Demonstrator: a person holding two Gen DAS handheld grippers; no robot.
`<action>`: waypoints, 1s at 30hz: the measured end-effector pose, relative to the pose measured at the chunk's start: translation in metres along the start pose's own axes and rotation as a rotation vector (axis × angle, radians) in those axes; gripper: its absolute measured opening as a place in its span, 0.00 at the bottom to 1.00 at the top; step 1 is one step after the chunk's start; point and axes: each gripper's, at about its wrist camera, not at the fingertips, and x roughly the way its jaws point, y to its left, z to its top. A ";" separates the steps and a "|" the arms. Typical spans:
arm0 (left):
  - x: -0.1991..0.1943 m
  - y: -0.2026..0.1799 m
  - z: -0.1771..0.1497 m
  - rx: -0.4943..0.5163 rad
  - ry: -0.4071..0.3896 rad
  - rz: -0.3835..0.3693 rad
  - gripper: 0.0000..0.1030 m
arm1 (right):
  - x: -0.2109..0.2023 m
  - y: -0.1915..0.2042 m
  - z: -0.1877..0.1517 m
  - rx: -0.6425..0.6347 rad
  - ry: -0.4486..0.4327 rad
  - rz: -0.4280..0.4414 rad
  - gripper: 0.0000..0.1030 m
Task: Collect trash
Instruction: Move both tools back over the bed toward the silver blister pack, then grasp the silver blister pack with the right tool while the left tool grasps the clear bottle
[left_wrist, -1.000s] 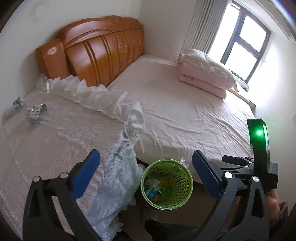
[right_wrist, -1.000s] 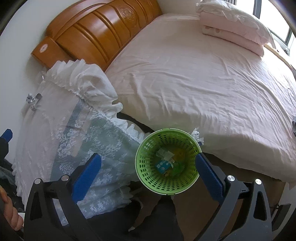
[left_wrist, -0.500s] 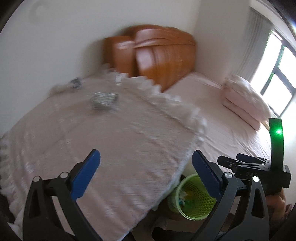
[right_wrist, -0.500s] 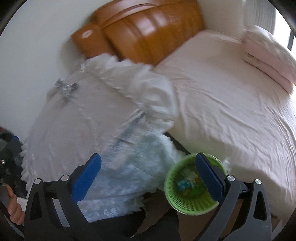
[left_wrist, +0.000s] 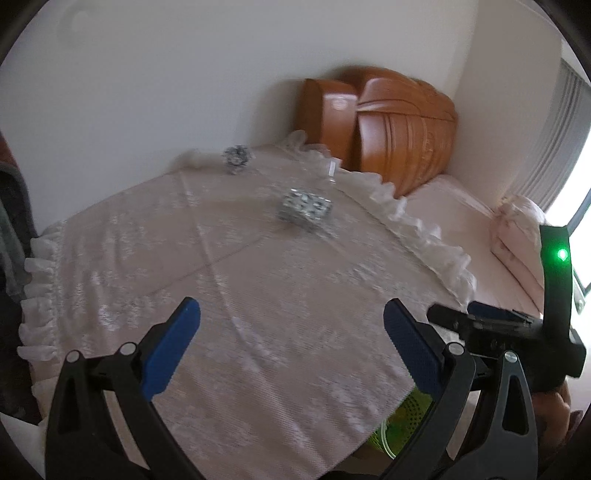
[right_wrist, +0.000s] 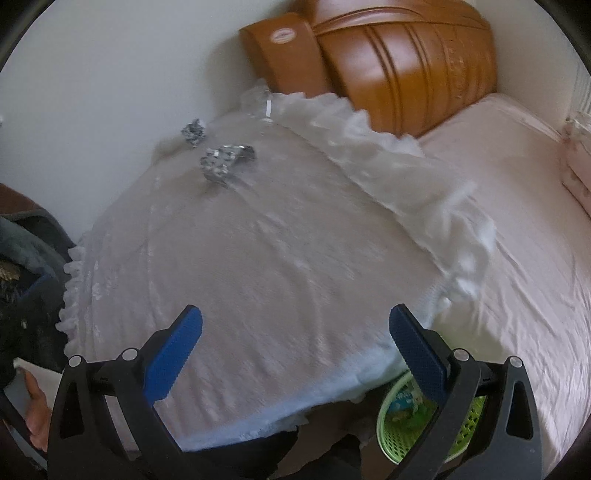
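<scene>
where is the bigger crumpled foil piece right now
In both wrist views the bigger foil piece lies on the lace-covered table, toward its far side, just nearer than the smaller foil ball by the wall.

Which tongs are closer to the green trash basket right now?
Right. The right tongs hang open just above the green basket, beside their right finger. The left tongs, also open, sit farther over the lace-covered table, whose edge hides most of it.

White walls; wooden headboard; pink bed; lace-covered table.
</scene>
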 end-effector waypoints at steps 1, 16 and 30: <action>0.001 0.005 0.002 -0.006 -0.001 0.011 0.92 | 0.009 0.013 0.014 0.001 -0.006 0.017 0.98; 0.019 0.099 0.034 -0.060 -0.004 0.104 0.92 | 0.147 0.116 0.124 0.263 -0.059 -0.108 0.98; 0.048 0.140 0.051 -0.127 0.018 0.106 0.92 | 0.199 0.124 0.140 0.212 -0.022 -0.299 0.70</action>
